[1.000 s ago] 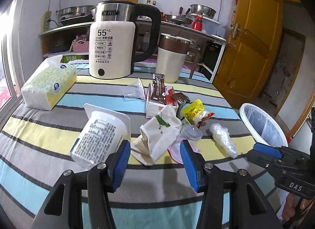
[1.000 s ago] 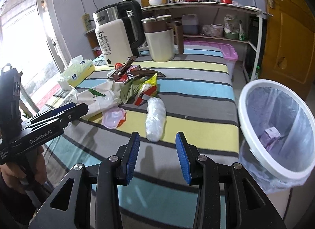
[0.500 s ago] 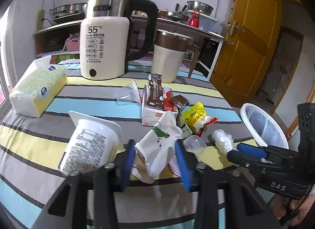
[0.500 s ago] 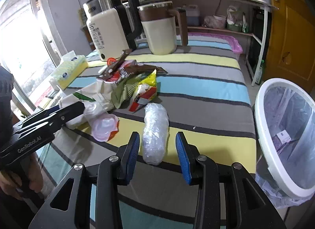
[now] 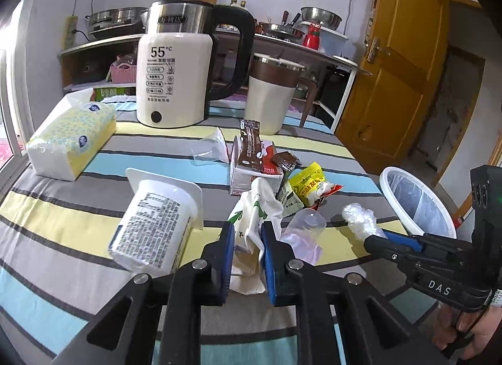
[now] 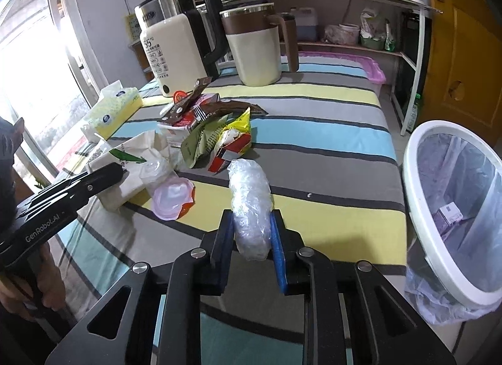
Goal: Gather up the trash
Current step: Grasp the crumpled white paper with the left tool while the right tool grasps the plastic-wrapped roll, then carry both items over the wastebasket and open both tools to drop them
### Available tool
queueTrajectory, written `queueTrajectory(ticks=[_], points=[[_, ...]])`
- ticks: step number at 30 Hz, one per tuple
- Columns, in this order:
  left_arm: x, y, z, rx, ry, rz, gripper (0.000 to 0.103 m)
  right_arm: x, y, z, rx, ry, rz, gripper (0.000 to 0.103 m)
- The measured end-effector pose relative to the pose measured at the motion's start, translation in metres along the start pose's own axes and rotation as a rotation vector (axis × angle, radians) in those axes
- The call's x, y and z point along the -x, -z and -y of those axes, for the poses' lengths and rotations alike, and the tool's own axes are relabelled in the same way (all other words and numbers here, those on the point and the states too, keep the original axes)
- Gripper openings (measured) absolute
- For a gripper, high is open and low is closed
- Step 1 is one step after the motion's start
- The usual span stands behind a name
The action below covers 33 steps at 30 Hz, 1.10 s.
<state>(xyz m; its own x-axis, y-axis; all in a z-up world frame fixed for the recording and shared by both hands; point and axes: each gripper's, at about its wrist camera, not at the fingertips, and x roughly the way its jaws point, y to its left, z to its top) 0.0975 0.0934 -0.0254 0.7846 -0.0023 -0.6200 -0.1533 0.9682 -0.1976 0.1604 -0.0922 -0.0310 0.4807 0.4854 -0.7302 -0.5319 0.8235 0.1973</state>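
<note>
A surface covered in a cloth striped grey, yellow, blue and white (image 5: 78, 217) holds a scatter of trash. The left gripper (image 5: 246, 233) has just been closing, and its blue-padded fingers (image 5: 226, 239) now pinch a crumpled white paper bag with a green leaf print (image 5: 255, 205), which lies on the cloth near the front edge. Just left of that bag, a white plastic tub with a printed label (image 5: 150, 227) lies on its side. Just right of it sits a clear plastic cup (image 5: 306, 223).

The right gripper (image 6: 252, 233) has also just been closing, and its fingers (image 6: 277, 239) press on both sides of a wad of crumpled clear plastic wrap (image 6: 249, 195) resting on a yellow stripe. Near the wrap to its left lies a small clear lidded cup with a pink tint (image 6: 171, 197).

Farther back is a heap of snack wrappers, among them a yellow and red packet (image 5: 310, 184) and a brown one (image 5: 251, 142) lying on a small white carton (image 5: 248, 176).

At the far end stand a cream and steel electric kettle with a black handle (image 5: 175, 76) and a cream and brown jug (image 5: 269, 92). A yellow and white pack of tissues (image 5: 70, 142) lies at the left edge.

A white round bin lined with a clear bag (image 6: 420, 195) stands beside the surface on the right, with a small box in it.
</note>
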Motion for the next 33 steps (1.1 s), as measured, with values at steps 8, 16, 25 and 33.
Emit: queueTrajectory(ticks=[8,16,25,33], points=[[0.024,0.003,0.003,0.001,-0.003,0.036,0.017,0.026,0.008,-0.003,-0.003,-0.004,0.035,0.024],[0.049,0.001,0.017,-0.016,0.016,0.074,0.017,0.053,0.014,0.0,-0.016,0.002,0.078,0.024],[0.052,-0.001,0.049,-0.061,0.069,0.066,0.017,0.078,0.024,0.015,-0.044,0.029,0.114,0.024],[0.036,-0.003,0.091,-0.126,0.146,0.042,0.017,0.099,0.028,0.043,-0.088,0.096,0.15,0.024]])
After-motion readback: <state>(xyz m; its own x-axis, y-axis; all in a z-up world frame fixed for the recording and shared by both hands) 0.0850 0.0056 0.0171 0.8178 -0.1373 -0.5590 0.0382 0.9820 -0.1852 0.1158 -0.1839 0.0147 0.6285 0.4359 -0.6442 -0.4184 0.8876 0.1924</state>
